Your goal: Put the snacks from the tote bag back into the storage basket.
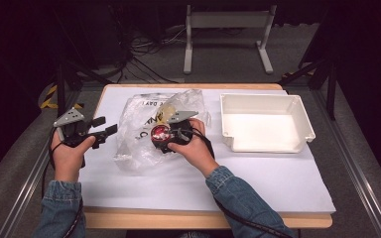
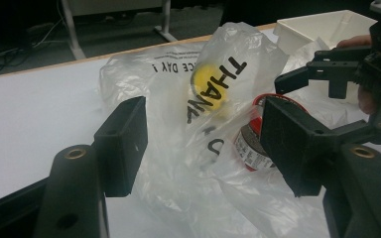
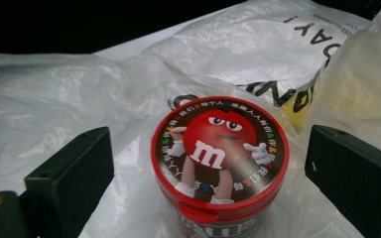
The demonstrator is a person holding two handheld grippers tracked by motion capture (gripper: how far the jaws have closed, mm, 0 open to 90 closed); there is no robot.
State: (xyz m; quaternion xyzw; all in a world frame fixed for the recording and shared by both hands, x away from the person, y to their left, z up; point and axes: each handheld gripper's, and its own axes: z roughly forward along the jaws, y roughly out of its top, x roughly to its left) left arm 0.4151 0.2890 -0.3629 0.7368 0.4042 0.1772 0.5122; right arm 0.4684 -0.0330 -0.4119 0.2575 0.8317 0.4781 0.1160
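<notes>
From my seat I see a white tray [image 1: 263,95] on the right of the table [image 1: 203,219], well apart from the middle, with nothing in it. A white sheet [image 1: 178,183] covers the tabletop, leaving a wooden edge bare. Beyond the far edge, a white stand [image 1: 226,21] sits on grey floor, with black cables [image 1: 144,54] to its left. Yellow-black tape [image 1: 49,96] marks the floor at far left.

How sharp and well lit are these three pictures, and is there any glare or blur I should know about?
High view: the white table is brightly lit, the room behind nearly black. Left gripper view: the plastic bag is fairly sharp, with soft glare on its folds, and the near jaws look blurred. Right gripper view: the red candy tub lid is crisp, and the background is dark.
</notes>
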